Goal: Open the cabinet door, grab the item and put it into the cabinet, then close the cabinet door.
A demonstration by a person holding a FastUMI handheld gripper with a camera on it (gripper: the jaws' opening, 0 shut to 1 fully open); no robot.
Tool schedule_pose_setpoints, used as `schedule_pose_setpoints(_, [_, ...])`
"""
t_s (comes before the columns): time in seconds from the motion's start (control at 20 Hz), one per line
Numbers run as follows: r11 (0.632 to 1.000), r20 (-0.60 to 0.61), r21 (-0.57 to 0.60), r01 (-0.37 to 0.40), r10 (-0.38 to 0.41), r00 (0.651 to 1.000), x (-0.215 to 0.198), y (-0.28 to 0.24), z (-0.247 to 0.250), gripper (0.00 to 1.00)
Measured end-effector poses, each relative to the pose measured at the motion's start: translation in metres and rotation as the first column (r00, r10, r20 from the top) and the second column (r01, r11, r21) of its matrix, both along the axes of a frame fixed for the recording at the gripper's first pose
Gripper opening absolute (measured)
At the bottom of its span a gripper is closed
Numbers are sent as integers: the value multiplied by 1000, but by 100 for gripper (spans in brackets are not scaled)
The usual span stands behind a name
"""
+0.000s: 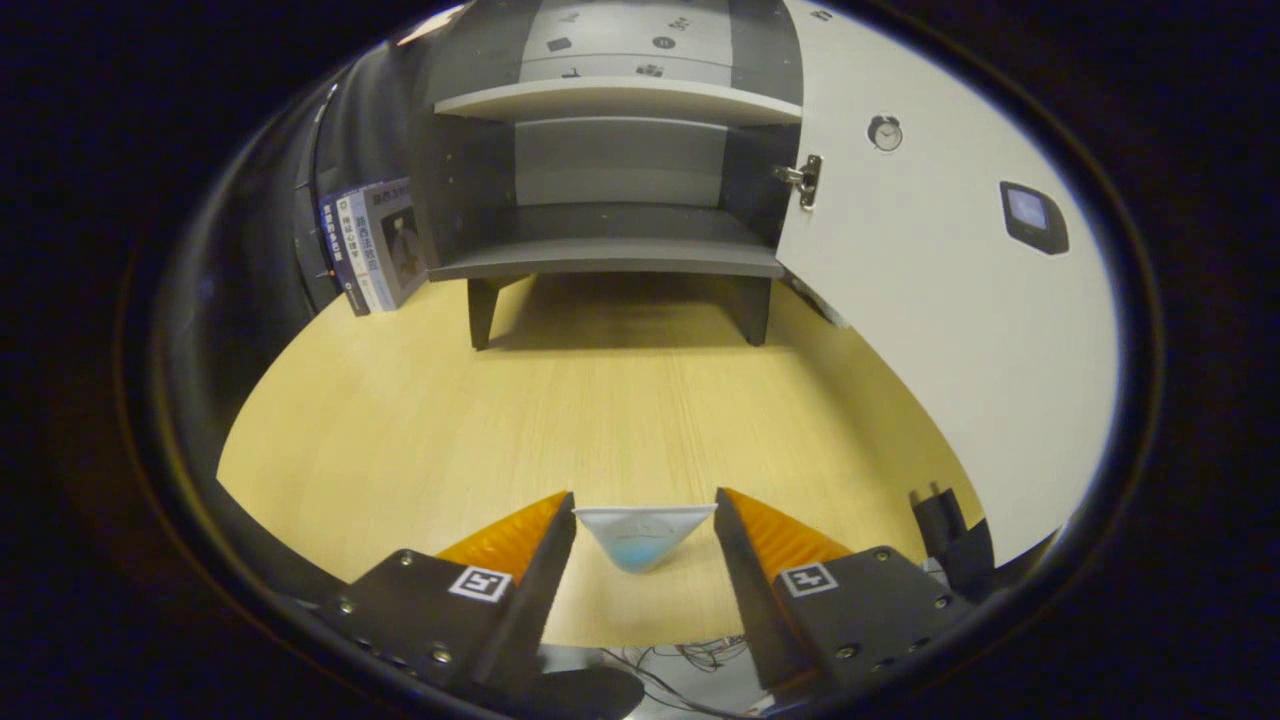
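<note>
A small white item [645,538], triangular with a pale blue lower part, sits between my fingertips, and its top edge reaches both fingers. My gripper [645,500] is shut on it, low over the near part of the wooden table [600,410]. Beyond the fingers, at the table's far end, stands the dark grey cabinet [610,225] on short legs. Its inside shows a light upper shelf [620,98] and a bare lower floor [610,255]. The white cabinet door [940,300] is swung wide open to the right, hanging on a metal hinge [805,180].
Several books [375,245] lean upright just left of the cabinet. The open door carries a small round clock [885,132] and a dark rectangular pad [1035,215]. A black clamp-like object [945,525] stands by the door's near edge, right of my fingers. Cables [690,655] lie below the table edge.
</note>
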State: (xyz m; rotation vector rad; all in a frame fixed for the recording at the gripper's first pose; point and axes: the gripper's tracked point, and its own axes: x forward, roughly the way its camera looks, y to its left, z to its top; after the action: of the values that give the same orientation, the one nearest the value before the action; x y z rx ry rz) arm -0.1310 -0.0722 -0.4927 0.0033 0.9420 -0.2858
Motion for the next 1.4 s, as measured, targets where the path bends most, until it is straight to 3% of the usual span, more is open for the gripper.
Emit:
schedule_pose_setpoints(0.1, [1000,-8,2,8,-8,1000,1,-1,0,57])
schedule_pose_setpoints(0.25, [1000,-25,-2,1,-1,1000,2,-4,0,56])
schedule_pose_setpoints(0.3, [1000,-28,-1,-5,5,1000,4,-2,0,50])
schedule_pose_setpoints(0.55, [1000,23,6,-22,22,1000,28,-2,32,50])
schedule_pose_setpoints(0.95, [998,150,12,-66,63,987,122,-11,121,50])
schedule_pose_setpoints(1.4, [989,341,-1,-151,142,929,231,-8,234,50])
